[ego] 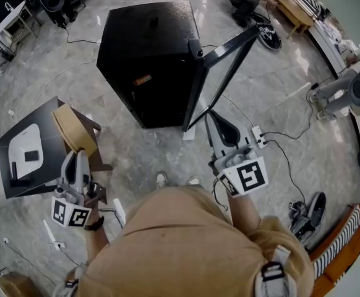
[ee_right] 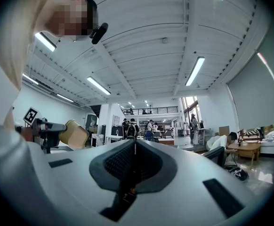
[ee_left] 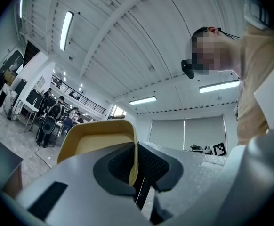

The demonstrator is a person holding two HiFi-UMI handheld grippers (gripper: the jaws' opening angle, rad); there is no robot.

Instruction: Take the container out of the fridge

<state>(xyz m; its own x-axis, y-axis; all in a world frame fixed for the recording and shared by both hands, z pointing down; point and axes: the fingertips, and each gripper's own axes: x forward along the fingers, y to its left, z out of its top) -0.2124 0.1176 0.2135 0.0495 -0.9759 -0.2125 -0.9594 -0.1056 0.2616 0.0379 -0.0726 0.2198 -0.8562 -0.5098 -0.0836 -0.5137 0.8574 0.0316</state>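
- Left gripper (ego: 76,158) points up at the person's side, its jaws pinching the rim of the container (ego: 75,129).
- Right gripper (ego: 217,125) points toward the open fridge (ego: 146,60), jaws together, empty.

The container (ego: 75,129), in left tongs (ego: 75,158), lies left of fridge (ego: 149,60).

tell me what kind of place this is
Probably a big open lab or workshop hall, not a kitchen: a black fridge stands on a polished stone floor, a power strip lies on it, and a railed mezzanine runs behind.
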